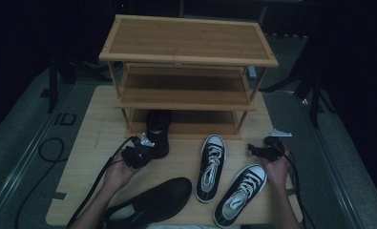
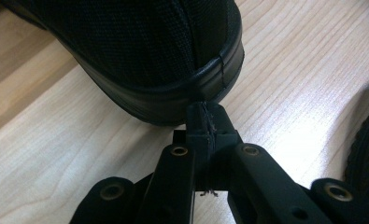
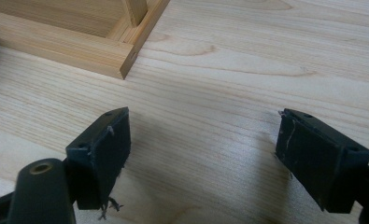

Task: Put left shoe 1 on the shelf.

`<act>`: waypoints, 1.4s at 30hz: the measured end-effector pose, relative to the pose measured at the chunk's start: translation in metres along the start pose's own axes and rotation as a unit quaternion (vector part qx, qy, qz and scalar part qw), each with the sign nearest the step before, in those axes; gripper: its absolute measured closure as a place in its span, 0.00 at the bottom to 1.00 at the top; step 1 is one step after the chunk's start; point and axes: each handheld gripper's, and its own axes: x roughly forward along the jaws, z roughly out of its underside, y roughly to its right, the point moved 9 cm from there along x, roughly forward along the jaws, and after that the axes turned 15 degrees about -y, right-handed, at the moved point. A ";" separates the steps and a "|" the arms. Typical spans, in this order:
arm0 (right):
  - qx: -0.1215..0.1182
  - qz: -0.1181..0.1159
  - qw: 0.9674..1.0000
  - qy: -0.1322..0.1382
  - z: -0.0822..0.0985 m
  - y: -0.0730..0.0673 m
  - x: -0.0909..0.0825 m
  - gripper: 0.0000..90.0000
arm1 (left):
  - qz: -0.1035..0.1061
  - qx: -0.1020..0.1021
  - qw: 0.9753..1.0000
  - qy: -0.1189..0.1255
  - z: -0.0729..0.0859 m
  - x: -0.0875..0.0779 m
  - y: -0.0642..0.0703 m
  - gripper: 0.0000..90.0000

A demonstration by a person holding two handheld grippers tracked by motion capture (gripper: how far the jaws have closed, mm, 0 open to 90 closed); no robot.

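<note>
Black shoe (image 1: 158,131) sits at the front edge of the rack's bottom shelf, toe in under the shelf, heel sticking out onto the table (image 1: 86,157). Left gripper (image 1: 145,145) is right behind that heel; in the left gripper view its jaws are pressed tight together w/ nothing between them, tips (image 2: 205,122) touching or just shy of the rubber heel band of the shoe (image 2: 149,51), can't tell which.

Its mate, the other black shoe (image 1: 155,200), lies on its side near the table's front edge, by the left forearm. To the right of it, two black-and-white lace-up sneakers: one (image 1: 211,167) pointing at the rack, the other (image 1: 241,193) angled, nearer the right hand.

Right gripper (image 1: 257,150) is held low over the table beside the sneakers, jaws spread wide, empty; the right gripper view has bare tabletop (image 3: 219,84) between the pads and a corner of the bamboo shoe rack (image 3: 121,58) ahead. Rack (image 1: 188,57) is a 3-tier one, top and middle shelves bare.
</note>
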 end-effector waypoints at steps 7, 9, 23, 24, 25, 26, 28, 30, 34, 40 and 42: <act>0.000 0.000 1.000 0.000 0.000 0.000 0.000 0.20 | -0.018 -0.020 1.000 0.006 -0.004 -0.003 -0.005 1.00; 0.000 0.000 1.000 0.000 0.000 0.000 0.000 0.20 | -0.012 -0.004 1.000 0.005 -0.005 -0.001 0.003 0.99; 0.000 0.000 1.000 0.000 0.000 0.000 0.000 0.20 | 0.001 0.023 0.999 -0.027 -0.007 0.022 0.014 1.00; 0.000 0.000 1.000 0.000 0.000 0.000 0.000 0.20 | -0.004 0.023 0.999 -0.028 -0.007 0.022 0.014 1.00; 0.000 0.000 1.000 0.000 0.000 0.000 0.000 0.20 | -0.009 0.020 0.999 -0.029 -0.007 0.022 0.012 1.00; 0.000 0.000 1.000 0.000 0.000 0.000 0.000 0.20 | -0.008 0.017 0.999 -0.029 -0.007 0.022 0.011 1.00; 0.000 0.000 1.000 0.000 0.000 0.000 0.000 0.20 | -0.012 0.007 0.999 -0.031 -0.007 0.022 0.006 1.00; 0.000 0.000 1.000 0.000 0.000 0.000 0.000 0.20 | -0.008 -0.002 1.000 -0.028 -0.009 0.023 0.002 1.00; 0.000 0.000 1.000 0.000 0.000 0.000 0.000 0.20 | -0.013 -0.009 0.999 -0.028 -0.016 0.025 -0.005 1.00; 0.000 0.000 1.000 0.000 0.000 0.000 0.000 0.20 | -0.021 -0.026 0.999 -0.026 -0.025 0.030 -0.017 1.00; 0.000 0.000 1.000 0.000 0.000 0.000 0.000 0.20 | -0.023 -0.034 0.999 -0.026 -0.026 0.031 -0.020 1.00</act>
